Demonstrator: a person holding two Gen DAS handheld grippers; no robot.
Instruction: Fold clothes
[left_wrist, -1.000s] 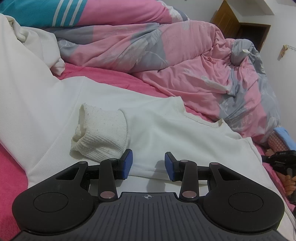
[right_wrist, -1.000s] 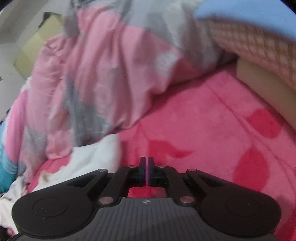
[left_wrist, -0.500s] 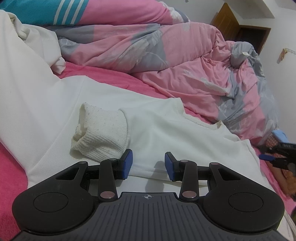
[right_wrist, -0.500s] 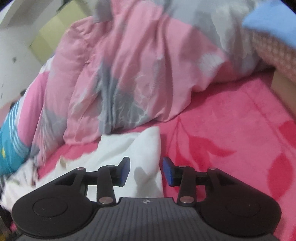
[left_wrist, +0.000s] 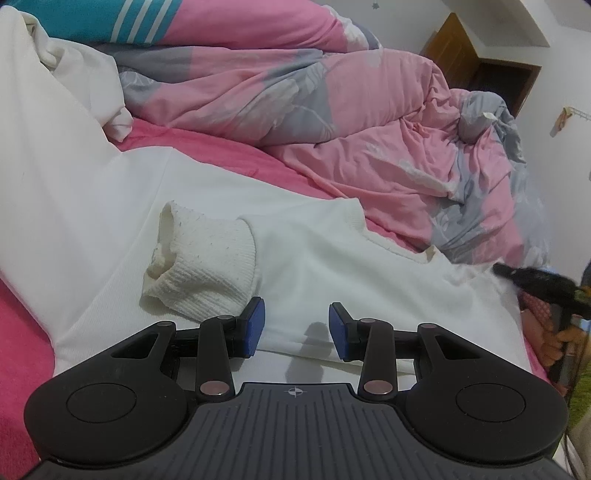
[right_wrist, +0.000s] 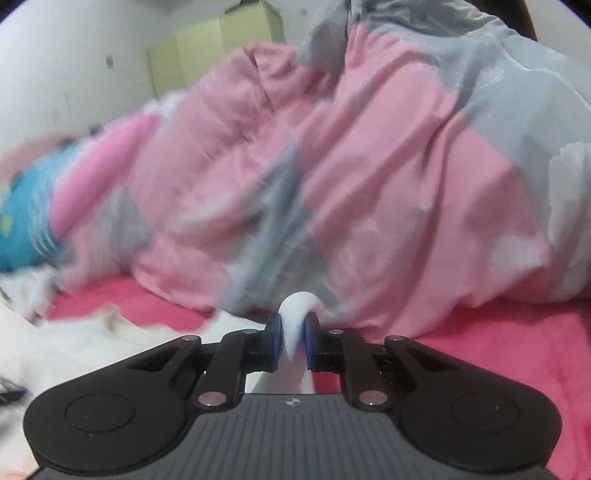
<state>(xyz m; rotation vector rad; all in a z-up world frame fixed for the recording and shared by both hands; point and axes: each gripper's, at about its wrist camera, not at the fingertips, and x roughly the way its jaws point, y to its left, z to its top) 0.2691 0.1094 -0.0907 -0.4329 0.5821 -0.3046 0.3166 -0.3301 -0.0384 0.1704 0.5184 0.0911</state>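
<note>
A white garment (left_wrist: 332, 258) lies spread on the bed, with a ribbed sleeve cuff (left_wrist: 207, 266) folded over onto it. My left gripper (left_wrist: 297, 325) hovers low over its near part, open, nothing between the blue pads. In the right wrist view my right gripper (right_wrist: 293, 328) is closing on a fold of the white fabric (right_wrist: 299, 306), which bulges up between its pads. The rest of the garment (right_wrist: 74, 343) trails off to the left, blurred. The right gripper (left_wrist: 502, 271) also shows at the right edge of the left wrist view, blurred, over the garment's far corner.
A crumpled pink and grey duvet (left_wrist: 369, 147) fills the back of the bed. A pink blanket (right_wrist: 517, 350) covers the mattress. More white cloth (left_wrist: 44, 110) is heaped at the left, with teal striped fabric (left_wrist: 140, 18) behind it. A wooden cabinet (left_wrist: 454, 55) stands by the wall.
My right gripper opened, moved left from the pink blanket to the garment's edge, rolled, and closed on a fold of white fabric. My left gripper has stayed put.
</note>
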